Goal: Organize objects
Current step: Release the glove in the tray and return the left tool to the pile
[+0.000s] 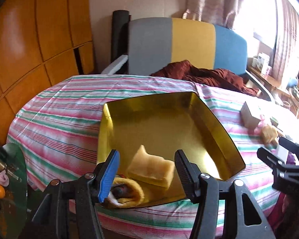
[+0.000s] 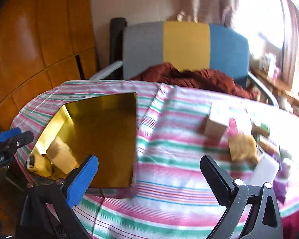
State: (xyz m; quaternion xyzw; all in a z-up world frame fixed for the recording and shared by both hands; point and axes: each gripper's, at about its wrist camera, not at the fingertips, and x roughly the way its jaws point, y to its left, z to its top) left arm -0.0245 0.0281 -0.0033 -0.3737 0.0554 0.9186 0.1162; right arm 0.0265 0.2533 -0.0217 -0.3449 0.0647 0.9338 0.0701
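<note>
A shiny gold rectangular tray lies on the bed with the pink, green and white striped sheet. In its near corner are a pale yellow folded sponge-like pad and, just beside it, a rolled yellow sock-like bundle. The left gripper hovers over that corner, its jaws apart and empty. The right gripper is also spread wide with nothing between its jaws, over bare sheet between the tray and a cluster of loose items: a small white cardboard box, a tan furry soft toy and a few small packets that are too blurred to name.

The step in hand looks like fetching the next loose item for the tray. To do it well, the right gripper should pick the item on the near edge of the cluster, straddle its narrow side squarely, and clamp gently, since the soft bed will give under pressure. The left gripper is best kept clear of the tray's open middle, where there is room to set things down.
</note>
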